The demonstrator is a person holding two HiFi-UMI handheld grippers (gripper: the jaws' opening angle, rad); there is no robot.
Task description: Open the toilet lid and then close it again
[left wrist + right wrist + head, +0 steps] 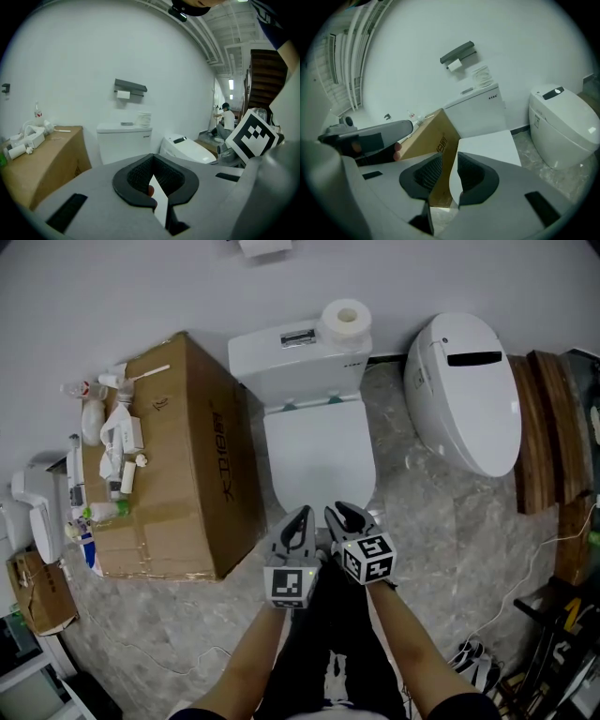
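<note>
Both grippers closest, side by side, pointing forward and down. Left gripper (151,163): jaws closed tip to tip, nothing between them. Right gripper (449,161): jaws a little apart and empty. Through their gap shows the rounded front edge of the toilet lid (319,451), close ahead, apparently not touched. Lid lies flat and shut, straight ahead of both jaw pairs, with the tank (291,357) beyond it. Cardboard box (178,456) off left of the left jaws; second toilet (464,395) well right of the right jaws. Judgement: the part-open right jaws look set to catch the lid's lip, and the closed left jaws would serve as a blunt pusher or steadier.
</note>
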